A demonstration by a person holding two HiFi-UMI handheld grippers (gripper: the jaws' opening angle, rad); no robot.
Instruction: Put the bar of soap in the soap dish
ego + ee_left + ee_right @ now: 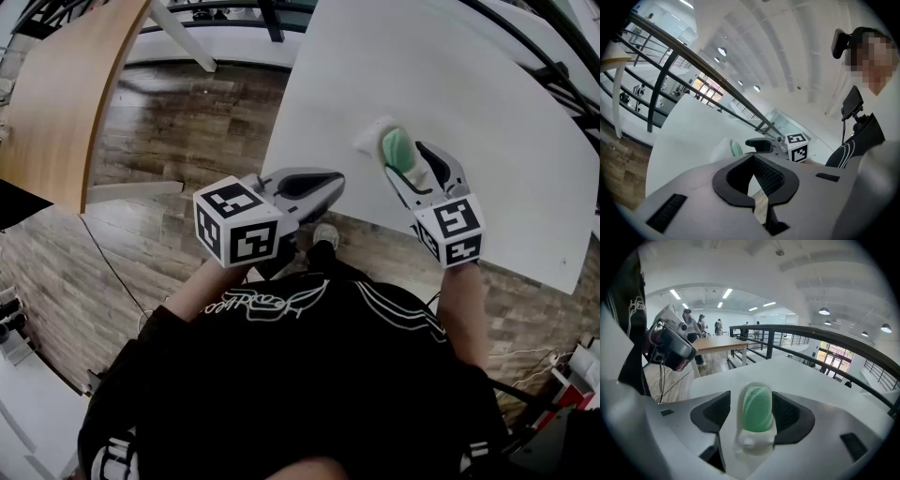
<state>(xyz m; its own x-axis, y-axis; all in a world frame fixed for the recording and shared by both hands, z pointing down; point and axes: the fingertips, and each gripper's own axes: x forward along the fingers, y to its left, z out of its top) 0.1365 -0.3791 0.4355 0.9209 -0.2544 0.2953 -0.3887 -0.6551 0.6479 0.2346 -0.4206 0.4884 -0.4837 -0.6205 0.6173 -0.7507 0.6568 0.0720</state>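
The right gripper (413,165), in the head view, reaches over the near edge of a large white table (469,75) with its jaws apart. The pale green oval bar of soap (397,148) lies in a small white soap dish (372,134) right at its tips. Off to that gripper's left, the left gripper (323,183) hangs at the table's corner above the brown wood-plank floor (178,122), jaws together and empty, well apart from the dish. In the left gripper view, the left gripper (755,173) shows its dark ribbed pads closed into a ring with only a thin slit between them and nothing held. Ahead of it and a little to its left, the soap (736,149) stands out green in the dish (723,150) on the table (679,136), with the right gripper (761,144) just beside it on the far side. In the right gripper view, the right gripper (751,404) stands spread, one jaw on each side of the soap (757,408). The bar rests in the dish (753,446), whose white rim shows between the soap and the left pad; the right pad lies close against it, and contact there cannot be told.
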